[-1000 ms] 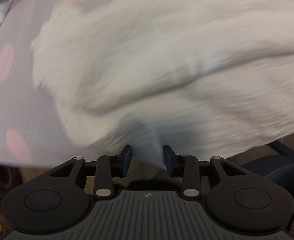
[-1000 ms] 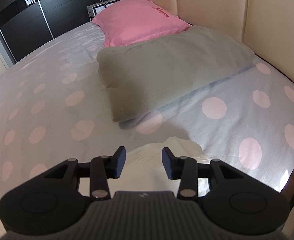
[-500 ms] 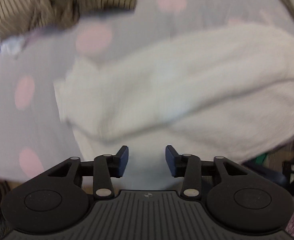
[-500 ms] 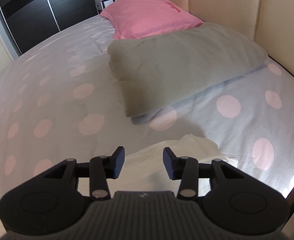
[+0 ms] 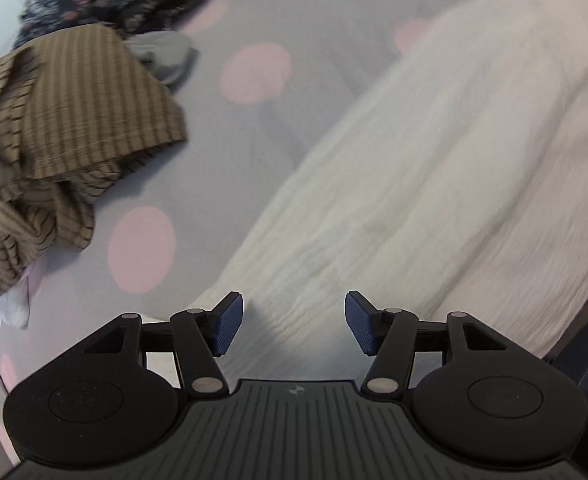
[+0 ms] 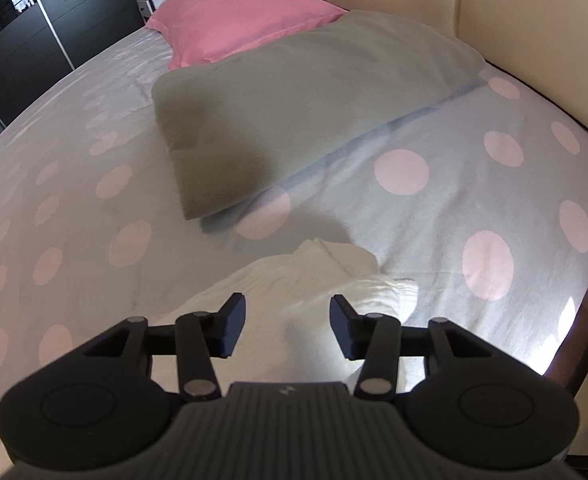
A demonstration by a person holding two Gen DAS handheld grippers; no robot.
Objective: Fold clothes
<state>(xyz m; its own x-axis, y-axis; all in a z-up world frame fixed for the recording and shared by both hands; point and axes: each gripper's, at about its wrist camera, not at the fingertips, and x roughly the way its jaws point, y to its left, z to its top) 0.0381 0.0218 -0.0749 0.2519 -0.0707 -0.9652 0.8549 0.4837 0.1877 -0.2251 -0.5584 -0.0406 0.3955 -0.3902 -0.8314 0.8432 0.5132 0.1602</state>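
A white crinkled garment (image 5: 434, 184) lies folded on the polka-dot bed, filling the right of the left wrist view. My left gripper (image 5: 292, 322) is open and empty, just above its near edge. In the right wrist view the same white garment (image 6: 326, 276) shows at its far end, with a small folded corner. My right gripper (image 6: 286, 326) is open and empty above it.
A brown striped garment (image 5: 54, 128) lies crumpled at left, with a dark patterned one (image 5: 126, 0) and a grey one (image 5: 162, 54) behind. A grey folded blanket (image 6: 294, 112) and pink pillow (image 6: 246, 12) lie further up the bed. A cream headboard (image 6: 514, 4) stands at right.
My left gripper let go of the white garment, opened wider and swung left, bringing the brown striped garment into view. My right gripper opened slightly and moved a little forward.
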